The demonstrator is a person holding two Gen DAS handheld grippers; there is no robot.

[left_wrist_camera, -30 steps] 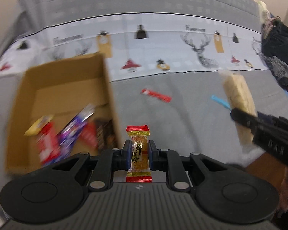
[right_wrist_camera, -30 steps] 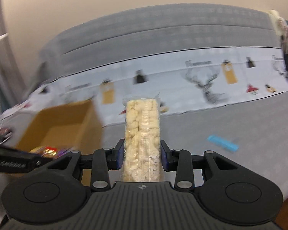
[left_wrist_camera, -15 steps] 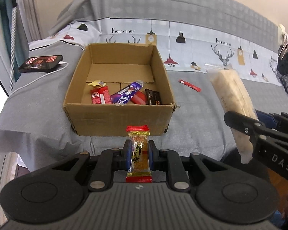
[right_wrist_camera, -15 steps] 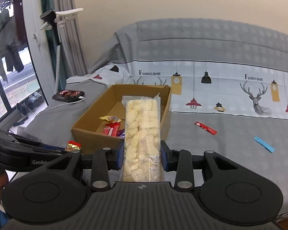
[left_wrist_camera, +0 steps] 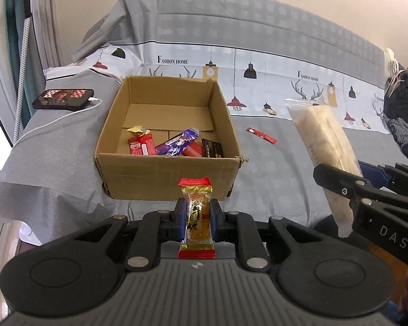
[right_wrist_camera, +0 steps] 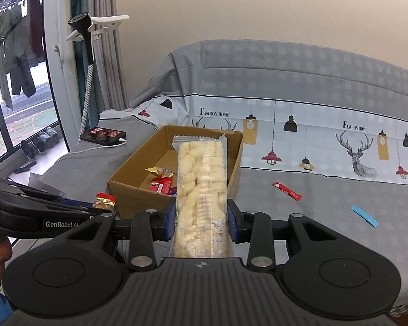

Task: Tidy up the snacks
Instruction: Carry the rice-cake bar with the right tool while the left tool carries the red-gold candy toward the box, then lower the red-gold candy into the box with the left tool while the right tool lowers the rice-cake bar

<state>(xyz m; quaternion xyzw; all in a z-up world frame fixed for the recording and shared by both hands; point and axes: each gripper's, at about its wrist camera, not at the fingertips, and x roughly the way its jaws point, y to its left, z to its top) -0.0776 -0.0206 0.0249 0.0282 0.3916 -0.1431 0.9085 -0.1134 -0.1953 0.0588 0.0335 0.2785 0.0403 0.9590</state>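
Both tools are clamped on snacks in front of the bed. Left tool (left_wrist_camera: 196, 218) has its blue pads drawn close together on a small gold-and-red wrapped candy (left_wrist_camera: 195, 220), which stands upright between the jaws with its red crimped top poking above them. Right tool (right_wrist_camera: 201, 224) is closed somewhat wider on a long clear packet of pale puffed rice crackers (right_wrist_camera: 201, 190), gripped near its lower end so that most of the packet sticks out forward and upward past the pads; in the left wrist view the same packet (left_wrist_camera: 323, 146) leans at the right, with the right tool (left_wrist_camera: 367, 190) beneath it. Beyond the left tool, on the grey bedspread (left_wrist_camera: 272, 168), sits an open brown cardboard box (left_wrist_camera: 166, 174), its near wall just past the candy. Inside the box, against the near wall, lie a red carton-like snack (left_wrist_camera: 141, 146), a purple wrapped bar (left_wrist_camera: 178, 142), a dark brown wrapped bar (left_wrist_camera: 211, 148) and a gold-wrapped sweet (left_wrist_camera: 137, 129). To the right of the box, loose on the bedspread, is a thin red stick packet (left_wrist_camera: 261, 135), and further right in the right wrist view a light blue stick packet (right_wrist_camera: 364, 215). Left of the box lies a black phone (left_wrist_camera: 62, 99) with a white cable (left_wrist_camera: 57, 121) plugged in.
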